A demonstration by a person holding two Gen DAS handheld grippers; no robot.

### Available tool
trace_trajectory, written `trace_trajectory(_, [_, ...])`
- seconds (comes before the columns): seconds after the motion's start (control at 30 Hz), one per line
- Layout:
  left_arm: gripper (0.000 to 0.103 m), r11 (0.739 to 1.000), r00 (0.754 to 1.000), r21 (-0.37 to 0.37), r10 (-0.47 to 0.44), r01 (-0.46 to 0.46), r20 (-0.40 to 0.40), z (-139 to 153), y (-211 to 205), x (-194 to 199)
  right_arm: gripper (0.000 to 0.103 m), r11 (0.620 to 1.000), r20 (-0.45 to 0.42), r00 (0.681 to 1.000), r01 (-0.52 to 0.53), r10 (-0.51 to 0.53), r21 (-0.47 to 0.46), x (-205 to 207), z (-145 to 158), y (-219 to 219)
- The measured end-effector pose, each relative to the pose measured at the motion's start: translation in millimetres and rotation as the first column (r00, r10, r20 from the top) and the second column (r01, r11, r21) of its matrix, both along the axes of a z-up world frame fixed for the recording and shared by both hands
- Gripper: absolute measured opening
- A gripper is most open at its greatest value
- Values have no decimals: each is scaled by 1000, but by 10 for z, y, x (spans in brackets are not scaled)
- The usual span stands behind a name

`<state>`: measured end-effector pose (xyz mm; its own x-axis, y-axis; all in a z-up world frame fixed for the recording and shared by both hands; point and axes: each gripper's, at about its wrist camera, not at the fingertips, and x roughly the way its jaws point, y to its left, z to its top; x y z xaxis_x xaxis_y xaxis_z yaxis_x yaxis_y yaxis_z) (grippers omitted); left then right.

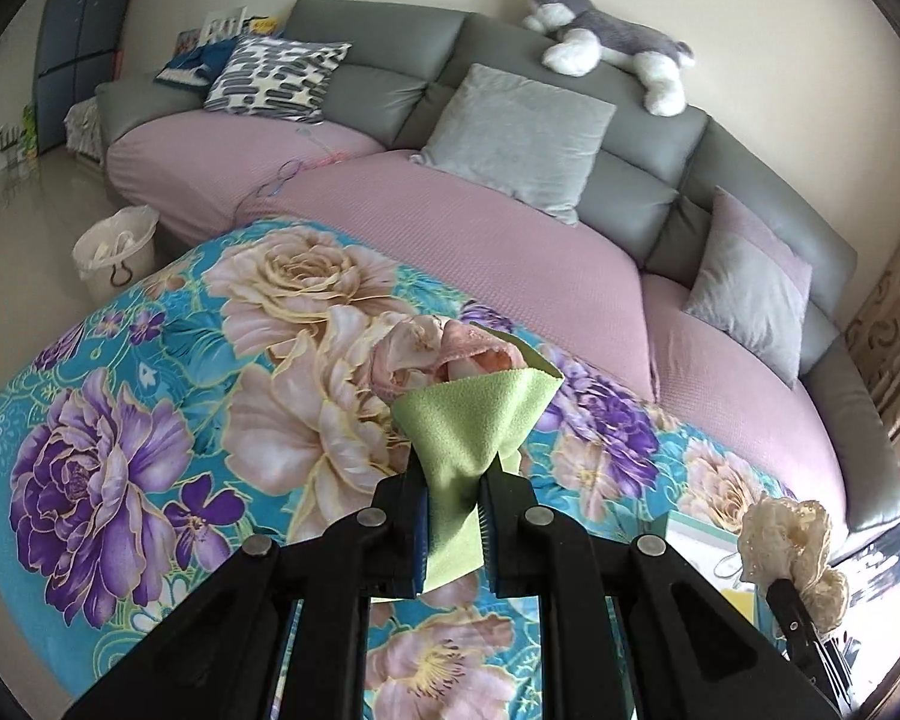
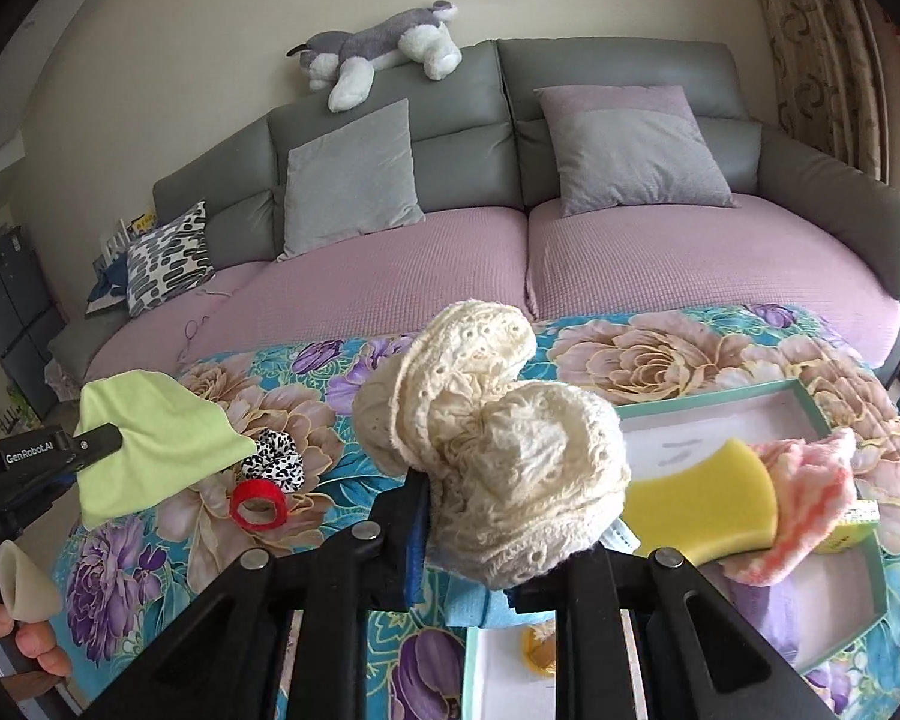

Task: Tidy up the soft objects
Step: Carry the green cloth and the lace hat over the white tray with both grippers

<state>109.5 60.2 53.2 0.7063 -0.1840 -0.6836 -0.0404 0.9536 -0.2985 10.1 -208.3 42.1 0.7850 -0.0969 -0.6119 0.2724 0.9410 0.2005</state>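
1. A carrying step is judged in hand: both cloths are held clear above the floral tabletop [image 2: 660,354].
2. Next, each is likely to be lowered into the teal box [image 2: 810,396], beside the yellow sponge [image 2: 708,498].
3. The green cloth [image 1: 468,432] is pinched by the left tongs [image 1: 455,510], pressed nearly together.
4. The cream lace cloth [image 2: 498,438] is pinched by the right tongs [image 2: 498,546].

A grey sofa [image 2: 570,96] with mauve seat covers stands against a cream wall [image 2: 180,60], curtain [image 2: 822,48] alongside.
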Motion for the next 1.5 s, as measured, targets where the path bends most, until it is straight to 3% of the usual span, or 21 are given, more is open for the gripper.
trace_trajectory(0.33, [14, 987, 987, 47, -158, 156, 35, 126, -582, -170, 20, 990, -31, 990, 141, -141, 11, -407, -41, -506])
trace_trajectory(0.57, [14, 962, 963, 67, -268, 265, 38, 150, -978, -304, 20, 961, -52, 960, 277, -276, 9, -687, -67, -956])
trace_trajectory(0.77, [14, 918, 920, 90, -390, 386, 38, 164, -1408, -496, 20, 920, -68, 919, 390, -387, 33, -967, -107, -1297])
trace_trajectory(0.93, [14, 866, 869, 102, -494, 489, 27, 142, -1764, -679, 20, 886, -71, 884, 464, -461, 20, -1173, -84, -1445])
trace_trajectory(1.23, [14, 779, 785, 112, -619, 616, -18, 29, -2209, -907, 20, 871, -135, 866, 490, -482, 32, -1291, -190, -1556])
trace_trajectory(1.5, [14, 750, 759, 124, -633, 650, -149, -353, -2409, -872, 20, 881, -267, 860, 468, -436, 69, -1206, -534, -1585])
